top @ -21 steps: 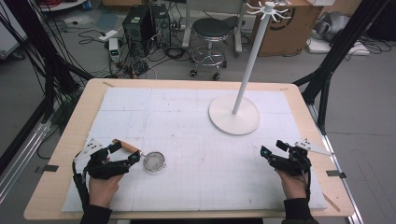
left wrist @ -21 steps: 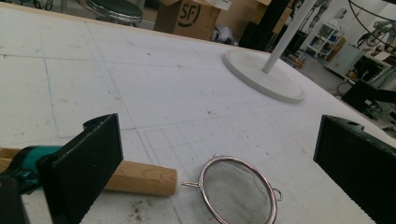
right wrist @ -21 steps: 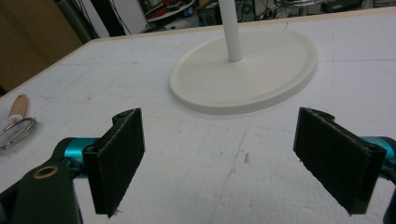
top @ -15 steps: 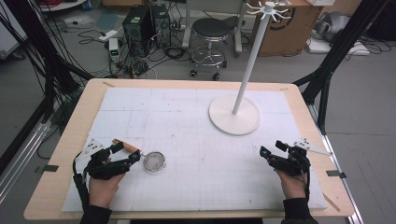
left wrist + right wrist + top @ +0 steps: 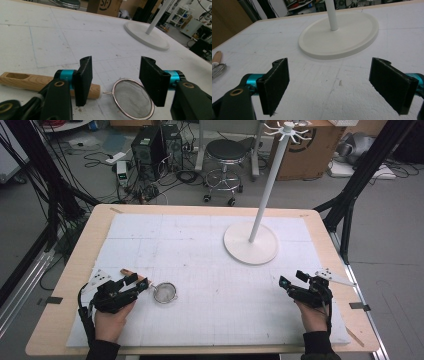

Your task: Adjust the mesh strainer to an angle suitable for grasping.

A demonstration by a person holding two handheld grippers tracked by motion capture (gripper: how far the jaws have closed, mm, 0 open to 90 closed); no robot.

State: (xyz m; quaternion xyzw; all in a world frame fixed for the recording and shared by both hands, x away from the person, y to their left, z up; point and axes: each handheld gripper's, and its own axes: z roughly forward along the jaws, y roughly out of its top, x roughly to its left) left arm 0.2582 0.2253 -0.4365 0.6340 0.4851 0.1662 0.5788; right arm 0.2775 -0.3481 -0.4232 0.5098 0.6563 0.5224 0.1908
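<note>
A small metal mesh strainer (image 5: 165,292) with a wooden handle (image 5: 131,276) lies on the white mat at the front left. My left gripper (image 5: 141,283) rests right beside it, open, with the handle (image 5: 30,82) behind one jaw and the mesh ring (image 5: 132,100) between the jaws on the mat. At the front right my right gripper (image 5: 290,281) stands open over bare mat, jaws wide apart (image 5: 337,85). A white coat stand (image 5: 250,242) with a round base rises at the back right; its base (image 5: 342,35) lies ahead of the right gripper.
The white mat (image 5: 200,245) covers most of the wooden table (image 5: 60,300). Beyond the table's far edge stand a stool (image 5: 227,155), computer cases (image 5: 155,145) and a cardboard box (image 5: 310,150). Black frame legs flank both sides.
</note>
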